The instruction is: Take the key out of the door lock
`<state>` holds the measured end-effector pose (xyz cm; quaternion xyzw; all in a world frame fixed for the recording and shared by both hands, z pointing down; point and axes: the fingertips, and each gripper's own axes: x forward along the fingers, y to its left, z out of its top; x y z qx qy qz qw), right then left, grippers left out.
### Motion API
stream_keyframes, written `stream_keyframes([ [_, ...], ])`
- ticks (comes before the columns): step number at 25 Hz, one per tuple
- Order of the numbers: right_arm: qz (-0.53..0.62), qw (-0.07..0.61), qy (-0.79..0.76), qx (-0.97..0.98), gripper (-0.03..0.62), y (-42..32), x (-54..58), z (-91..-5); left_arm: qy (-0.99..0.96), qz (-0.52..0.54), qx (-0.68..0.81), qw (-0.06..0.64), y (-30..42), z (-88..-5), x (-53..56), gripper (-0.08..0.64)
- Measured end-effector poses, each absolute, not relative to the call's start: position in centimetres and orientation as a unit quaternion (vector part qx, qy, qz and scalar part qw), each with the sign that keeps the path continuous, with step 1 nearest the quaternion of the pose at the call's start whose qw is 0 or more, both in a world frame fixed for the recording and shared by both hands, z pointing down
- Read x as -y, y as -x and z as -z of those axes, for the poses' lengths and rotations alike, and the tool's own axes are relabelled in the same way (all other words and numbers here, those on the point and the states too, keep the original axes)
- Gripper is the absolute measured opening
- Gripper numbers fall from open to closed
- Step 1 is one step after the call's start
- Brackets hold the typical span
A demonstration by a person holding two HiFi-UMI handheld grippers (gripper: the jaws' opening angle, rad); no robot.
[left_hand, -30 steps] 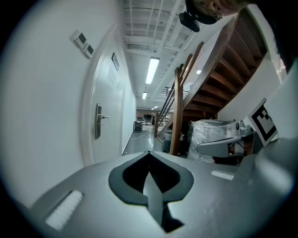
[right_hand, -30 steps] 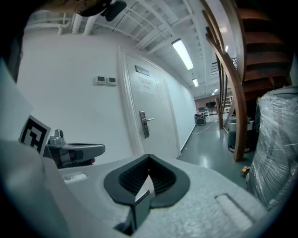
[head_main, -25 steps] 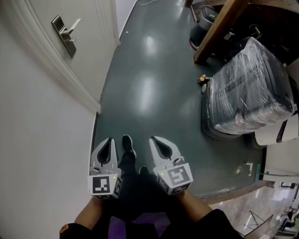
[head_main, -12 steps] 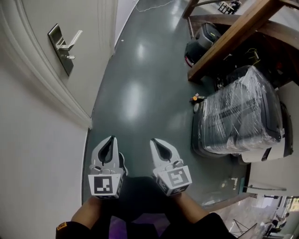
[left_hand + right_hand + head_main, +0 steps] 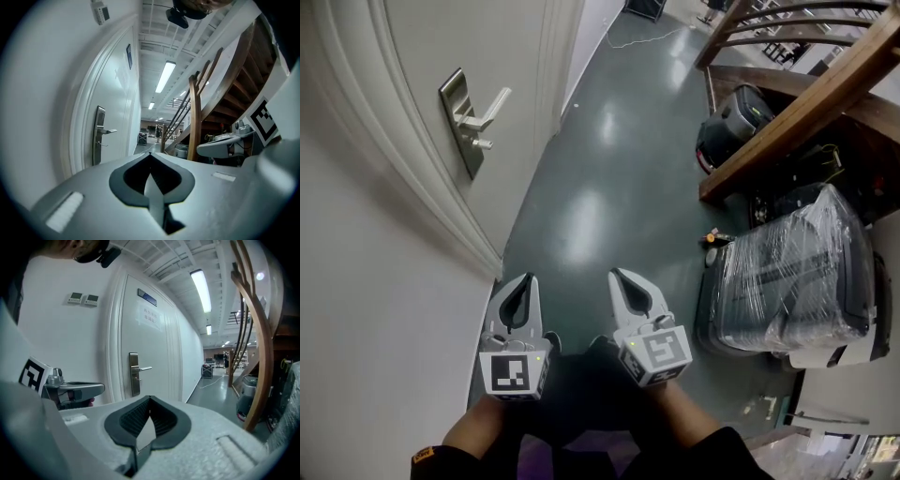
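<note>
The white door stands ahead on the left, with a silver lock plate (image 5: 461,122) and a lever handle (image 5: 490,105). Below the lever a small key (image 5: 483,143) sticks out of the plate. The left gripper view shows the plate (image 5: 99,136) far off, and so does the right gripper view (image 5: 134,374). My left gripper (image 5: 517,286) and right gripper (image 5: 628,279) are held side by side low over the floor, well short of the door. Both are shut, jaws meeting at the tips (image 5: 150,154) (image 5: 150,398), with nothing between them.
A plastic-wrapped machine (image 5: 797,272) stands on the dark green floor at the right. Above it runs a wooden stair beam (image 5: 797,112), with a black device (image 5: 736,117) under it. A white wall (image 5: 366,328) fills the left side. The corridor runs on past the door.
The head view has shifted forward and up: the lock plate now sits further right and larger. Both grippers keep their pose, shut and side by side.
</note>
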<state>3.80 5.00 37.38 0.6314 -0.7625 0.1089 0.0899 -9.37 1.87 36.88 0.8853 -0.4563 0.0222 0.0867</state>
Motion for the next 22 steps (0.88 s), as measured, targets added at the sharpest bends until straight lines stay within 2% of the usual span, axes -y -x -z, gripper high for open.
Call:
stream_keyframes([
  [11, -0.086, 0.072, -0.543, 0.832, -0.008, -1.2, 7.0, -36.2, -0.830, -0.016, 0.554, 0.070, 12.2, -37.1, 5.9, 0.018],
  [22, -0.090, 0.105, -0.333, 0.933, -0.008, 2.6, 22.0, -39.3, -0.709, -0.015, 0.702, 0.075, 13.9, -38.8, 16.5, 0.018],
])
